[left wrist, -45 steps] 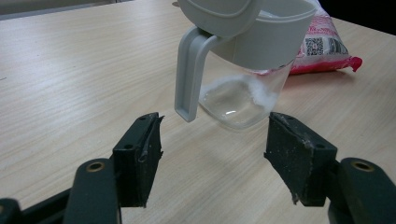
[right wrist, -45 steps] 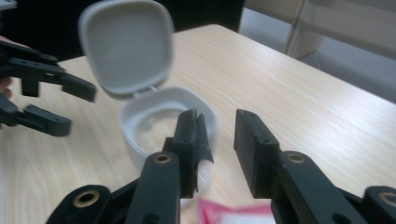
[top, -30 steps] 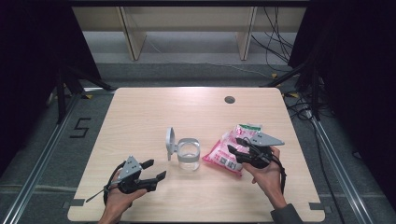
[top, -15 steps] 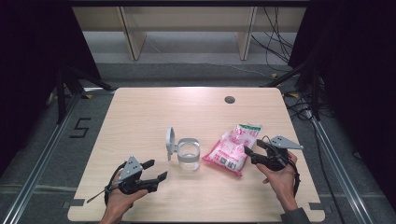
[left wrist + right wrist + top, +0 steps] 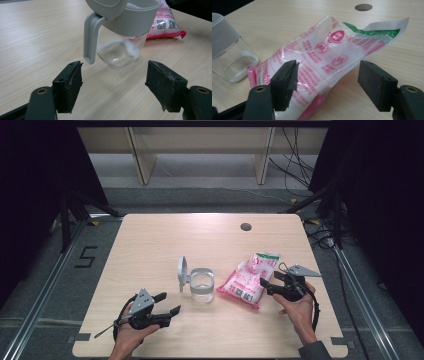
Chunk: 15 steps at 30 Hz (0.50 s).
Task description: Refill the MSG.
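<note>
table | lidded jar at centre front | pouch just right of jar | cable hole behind pouch, well apart

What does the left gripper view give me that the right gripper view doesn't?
Left gripper view: the jar's grey handle and flipped-up lid, with the left gripper open in front of it, touching nothing.

Right gripper view: the bag's open, green-edged top, the table's round hole, and the right gripper open, its jaws just widened, the bag between them.

Both: the clear jar and the pink bag.
</note>
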### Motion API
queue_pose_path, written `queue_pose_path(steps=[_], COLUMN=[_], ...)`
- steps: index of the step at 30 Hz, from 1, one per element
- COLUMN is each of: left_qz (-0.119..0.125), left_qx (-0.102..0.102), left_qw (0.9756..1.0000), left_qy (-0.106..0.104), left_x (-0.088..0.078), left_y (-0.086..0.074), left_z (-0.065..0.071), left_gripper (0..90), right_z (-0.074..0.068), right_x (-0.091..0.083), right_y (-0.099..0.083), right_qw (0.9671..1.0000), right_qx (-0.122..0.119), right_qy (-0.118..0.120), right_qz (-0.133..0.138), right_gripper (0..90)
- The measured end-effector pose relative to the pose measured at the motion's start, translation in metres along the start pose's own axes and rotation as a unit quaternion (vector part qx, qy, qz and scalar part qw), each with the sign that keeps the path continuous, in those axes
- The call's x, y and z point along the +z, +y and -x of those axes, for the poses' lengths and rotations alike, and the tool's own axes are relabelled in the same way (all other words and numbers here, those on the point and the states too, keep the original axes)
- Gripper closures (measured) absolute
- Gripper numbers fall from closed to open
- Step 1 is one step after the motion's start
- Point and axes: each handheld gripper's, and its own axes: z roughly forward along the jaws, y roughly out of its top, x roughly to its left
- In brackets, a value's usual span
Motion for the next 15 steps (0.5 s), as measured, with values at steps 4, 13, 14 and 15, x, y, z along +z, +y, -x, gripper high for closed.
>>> queue_pose_path(steps=[4,13,14,15], left_qz=[0.005,0.004,-0.001,0.008], left_qx=[-0.01,-0.011,0.001,-0.012], left_qw=[0.9999,0.9999,1.0,0.9999], left_qy=[-0.002,-0.004,-0.002,-0.006], left_x=[0.002,0.003,0.002,0.003], left_y=[-0.001,0.0,0.0,0.0], left_z=[0.004,0.005,0.003,0.005], left_gripper=[28.4,27.5,27.5,27.5], right_z=[0.007,0.018,0.014,0.02], right_x=[0.007,0.018,0.02,0.024], right_y=[0.0,0.001,0.0,0.0], right_qw=[1.0,0.9997,0.9986,0.9996], right_qx=[-0.009,0.023,0.052,0.027], right_qy=[-0.002,0.006,0.007,0.006], right_qz=[-0.001,-0.001,-0.005,-0.001], right_gripper=[32.8,33.9,34.0,34.1])
